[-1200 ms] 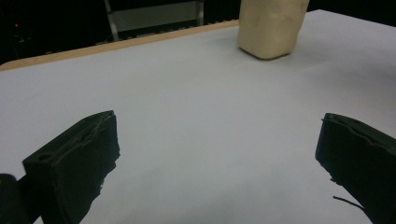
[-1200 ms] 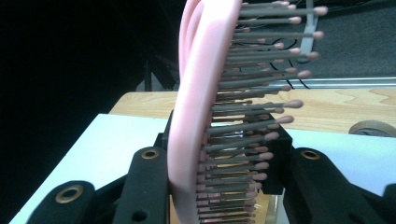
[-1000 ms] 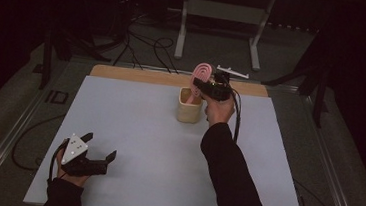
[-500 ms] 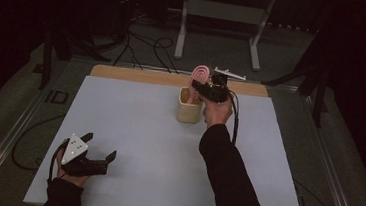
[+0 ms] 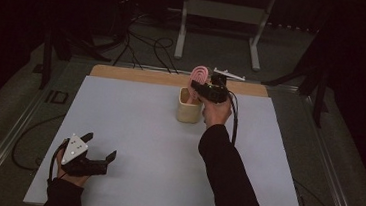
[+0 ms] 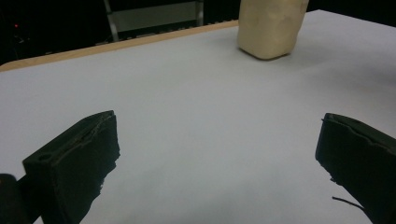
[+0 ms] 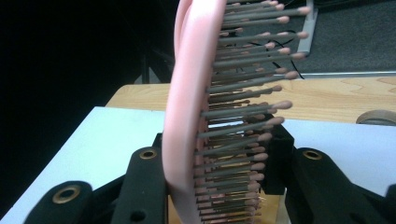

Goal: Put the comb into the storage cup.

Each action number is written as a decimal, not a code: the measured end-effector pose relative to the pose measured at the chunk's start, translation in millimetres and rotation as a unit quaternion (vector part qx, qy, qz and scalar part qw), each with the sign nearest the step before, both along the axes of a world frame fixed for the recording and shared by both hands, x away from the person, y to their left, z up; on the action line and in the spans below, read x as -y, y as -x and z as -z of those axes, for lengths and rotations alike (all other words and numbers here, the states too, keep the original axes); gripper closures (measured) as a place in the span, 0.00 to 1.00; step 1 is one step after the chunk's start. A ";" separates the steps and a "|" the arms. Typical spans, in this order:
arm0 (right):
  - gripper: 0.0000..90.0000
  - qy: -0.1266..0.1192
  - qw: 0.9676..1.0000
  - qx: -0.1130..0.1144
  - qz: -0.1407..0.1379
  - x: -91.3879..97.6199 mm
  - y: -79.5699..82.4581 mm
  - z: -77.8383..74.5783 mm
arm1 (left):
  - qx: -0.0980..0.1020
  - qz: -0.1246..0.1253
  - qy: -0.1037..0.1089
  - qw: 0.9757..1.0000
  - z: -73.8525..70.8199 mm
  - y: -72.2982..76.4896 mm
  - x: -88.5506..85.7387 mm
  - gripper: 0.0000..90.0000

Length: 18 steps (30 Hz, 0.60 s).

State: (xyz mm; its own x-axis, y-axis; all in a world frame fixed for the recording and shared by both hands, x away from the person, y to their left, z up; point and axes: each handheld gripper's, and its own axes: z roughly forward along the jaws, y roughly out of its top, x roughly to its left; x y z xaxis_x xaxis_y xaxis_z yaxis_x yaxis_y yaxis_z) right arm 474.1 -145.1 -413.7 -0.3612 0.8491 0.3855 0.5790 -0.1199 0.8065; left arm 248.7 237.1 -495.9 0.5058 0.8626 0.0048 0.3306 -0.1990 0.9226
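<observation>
Pink hairbrush (image 7: 187, 107): smooth semi-gloss plastic, thin bristles with rounded tips, between the matt black fingers (image 7: 140, 186). Cream holder (image 6: 271, 28): matt, slightly rough. Table (image 5: 133, 129): matt white, wood edge.

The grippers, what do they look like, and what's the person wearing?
Both are black. The left gripper has two chunky black jaws and a grey three-cornered plate dotted with small marks. The right gripper trails a black cable. Round brass-coloured holes mark its jaw arms. The person wears dark long sleeves.
</observation>
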 end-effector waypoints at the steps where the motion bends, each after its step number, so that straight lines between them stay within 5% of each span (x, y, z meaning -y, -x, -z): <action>1: 0.69 -0.001 1.000 0.000 0.000 0.2 -0.1 0.2 | 0.000 0.000 0.000 1.000 0.0 0.0 0.0 0.00; 18: 0.68 0.004 1.000 0.000 0.009 6.1 0.7 2.3 | 0.000 0.001 -0.002 1.000 -0.1 0.1 0.0 0.00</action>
State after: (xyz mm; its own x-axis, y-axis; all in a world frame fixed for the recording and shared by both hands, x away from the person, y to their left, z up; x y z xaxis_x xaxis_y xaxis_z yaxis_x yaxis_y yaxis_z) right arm 473.4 -151.2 -416.0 -0.3468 0.8585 0.3778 0.5764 -0.1228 0.8079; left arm 248.5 237.1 -495.8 0.5068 0.8620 0.0079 0.3310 -0.2031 0.9215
